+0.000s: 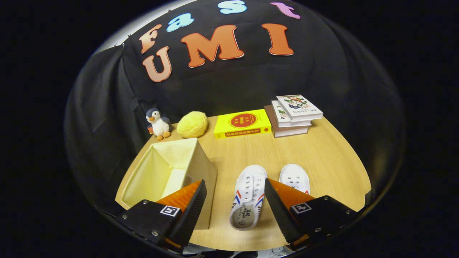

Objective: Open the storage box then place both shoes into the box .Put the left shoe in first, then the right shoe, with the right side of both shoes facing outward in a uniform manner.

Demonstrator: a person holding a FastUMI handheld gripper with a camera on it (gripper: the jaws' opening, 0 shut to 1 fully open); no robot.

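A cream fabric storage box (168, 172) stands open-topped on the wooden table, just ahead of and under the left finger (186, 200). Two white canvas shoes lie side by side, toes pointing away. The left shoe (248, 197), with red and blue side stripes, lies between the fingers, nearer the right one. The right shoe (294, 177) is partly hidden behind the right finger (283, 200). My gripper (235, 193) hovers above the table's near edge, open wide, with nothing pressed between its fingers.
Along the back of the table (322, 154) stand a penguin plush (158, 123), a yellow fuzzy ball (192, 124), a yellow book (242, 123) and a stack of three books (293, 115). Bare wood lies between the shoes and the books.
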